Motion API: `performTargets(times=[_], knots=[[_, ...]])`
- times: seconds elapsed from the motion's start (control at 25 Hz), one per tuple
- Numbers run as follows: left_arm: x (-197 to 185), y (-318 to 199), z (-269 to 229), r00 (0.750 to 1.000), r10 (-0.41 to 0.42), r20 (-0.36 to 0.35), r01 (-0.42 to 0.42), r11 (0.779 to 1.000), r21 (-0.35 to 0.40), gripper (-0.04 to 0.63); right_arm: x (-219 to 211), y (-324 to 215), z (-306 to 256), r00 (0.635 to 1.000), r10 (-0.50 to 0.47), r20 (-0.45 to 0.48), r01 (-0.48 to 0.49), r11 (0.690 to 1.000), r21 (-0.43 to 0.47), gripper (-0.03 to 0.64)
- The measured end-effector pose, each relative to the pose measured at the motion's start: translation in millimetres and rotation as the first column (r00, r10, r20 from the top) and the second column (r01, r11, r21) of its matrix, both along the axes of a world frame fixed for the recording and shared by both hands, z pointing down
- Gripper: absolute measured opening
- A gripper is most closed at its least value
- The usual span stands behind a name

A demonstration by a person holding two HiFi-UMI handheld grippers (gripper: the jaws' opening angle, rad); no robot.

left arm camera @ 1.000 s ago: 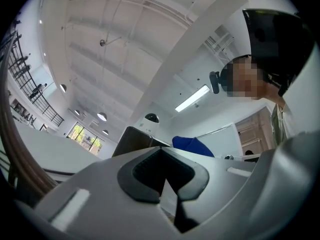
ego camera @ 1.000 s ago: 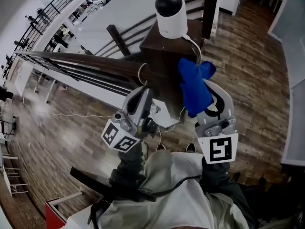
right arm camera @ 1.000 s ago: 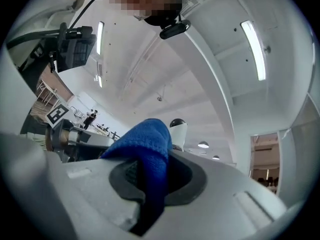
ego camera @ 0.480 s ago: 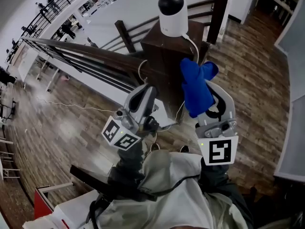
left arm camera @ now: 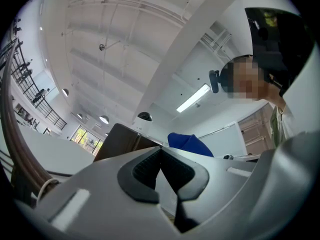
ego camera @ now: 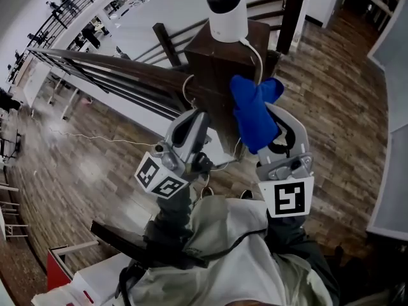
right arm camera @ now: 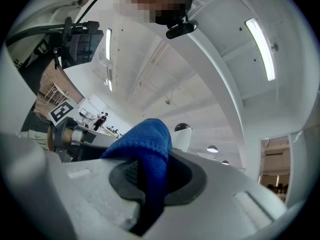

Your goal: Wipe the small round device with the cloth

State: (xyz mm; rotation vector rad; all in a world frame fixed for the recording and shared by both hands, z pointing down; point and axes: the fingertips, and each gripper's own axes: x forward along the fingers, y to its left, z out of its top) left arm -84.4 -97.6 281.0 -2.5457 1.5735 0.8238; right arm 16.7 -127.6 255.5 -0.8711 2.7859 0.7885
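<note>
A dark wooden railing (ego camera: pixel 108 75) runs into a thick brown post (ego camera: pixel 217 62) above a plank floor (ego camera: pixel 83 164). The right gripper (ego camera: pixel 271 126) points up beside the post, its jaws clamped on a blue cloth (ego camera: pixel 252 113) that stands out past them, its top end close to the post's upper edge. The left gripper (ego camera: pixel 191 129) sits lower, just left of the post, jaws pressed together with nothing between them. The small round device (ego camera: pixel 227 13), white with a black dome, stands on top of the post, above the cloth and apart from it. A thin white cable (ego camera: pixel 257 59) trails from it down the post.
</note>
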Motion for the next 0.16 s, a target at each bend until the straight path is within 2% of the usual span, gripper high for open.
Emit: performTargets(times=[0.16], knots=[[-1.4, -1.1, 0.6, 1.0, 0.007, -0.002, -0.007, 1.0, -0.003, 0.005, -2.7, 1.0, 1.7, 1.0, -0.001, 0.003, 0.001, 1.0, -0.008, 0.04]])
